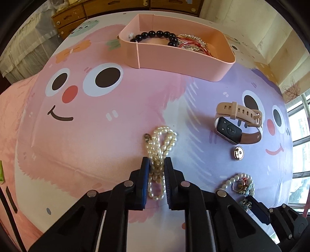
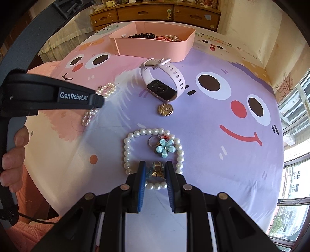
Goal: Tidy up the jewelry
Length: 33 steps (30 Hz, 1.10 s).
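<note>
Both tongs clamped on jewelry, pink box (image 1: pixel 186 64) waiting beyond

Left gripper (image 1: pixel 157 164) pinches the pearl strand (image 1: pixel 160 143) on the mat; right gripper (image 2: pixel 155 168) grips a charm (image 2: pixel 157 169) inside the pearl bracelet (image 2: pixel 153 131). Lift straight, slowly, so loops don't snag

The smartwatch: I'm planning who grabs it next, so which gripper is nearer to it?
Right, though not by much. The right gripper sits below the smartwatch, past the brooch; the left gripper is off to its side.

wooden drawers (image 2: pixel 155 13), sunlit windows (image 2: pixel 294 174)
</note>
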### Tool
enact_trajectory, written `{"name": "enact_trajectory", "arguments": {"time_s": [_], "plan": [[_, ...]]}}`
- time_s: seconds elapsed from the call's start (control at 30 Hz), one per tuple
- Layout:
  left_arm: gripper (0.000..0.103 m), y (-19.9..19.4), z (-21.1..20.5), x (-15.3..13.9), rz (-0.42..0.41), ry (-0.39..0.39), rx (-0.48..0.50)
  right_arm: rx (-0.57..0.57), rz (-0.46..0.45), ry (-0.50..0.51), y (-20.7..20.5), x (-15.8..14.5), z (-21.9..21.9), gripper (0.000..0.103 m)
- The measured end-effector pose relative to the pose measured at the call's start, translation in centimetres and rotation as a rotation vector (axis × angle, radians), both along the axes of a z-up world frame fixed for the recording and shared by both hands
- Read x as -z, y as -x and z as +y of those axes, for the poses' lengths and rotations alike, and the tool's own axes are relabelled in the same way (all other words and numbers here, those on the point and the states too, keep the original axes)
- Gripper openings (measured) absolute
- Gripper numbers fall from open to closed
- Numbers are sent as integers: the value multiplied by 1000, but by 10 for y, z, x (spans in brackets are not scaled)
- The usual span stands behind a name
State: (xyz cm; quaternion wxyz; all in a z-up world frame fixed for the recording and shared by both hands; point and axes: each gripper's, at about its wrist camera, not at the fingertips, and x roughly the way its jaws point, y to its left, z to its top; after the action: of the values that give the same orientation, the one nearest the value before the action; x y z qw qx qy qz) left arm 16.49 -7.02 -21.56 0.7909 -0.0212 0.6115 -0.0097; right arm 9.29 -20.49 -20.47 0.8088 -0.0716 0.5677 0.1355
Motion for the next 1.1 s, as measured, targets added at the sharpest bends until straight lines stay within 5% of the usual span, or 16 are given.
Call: {"name": "enact_trajectory", "arguments": {"time_s": [0.3,0.33,0.7,1.1], "plan": [[10,2,21,1,6,75,29,33,7,12,0,0,1,20],[2,2,26,-2,-1,87,35,35,10,10,0,0,1,20],[2,-8,50,-21,-12,146,97,89,5,1,-5,-13,5,20],[2,-35,87,-76,-87,174,213,192,-36,-46,-20,-51,30,20]]}}
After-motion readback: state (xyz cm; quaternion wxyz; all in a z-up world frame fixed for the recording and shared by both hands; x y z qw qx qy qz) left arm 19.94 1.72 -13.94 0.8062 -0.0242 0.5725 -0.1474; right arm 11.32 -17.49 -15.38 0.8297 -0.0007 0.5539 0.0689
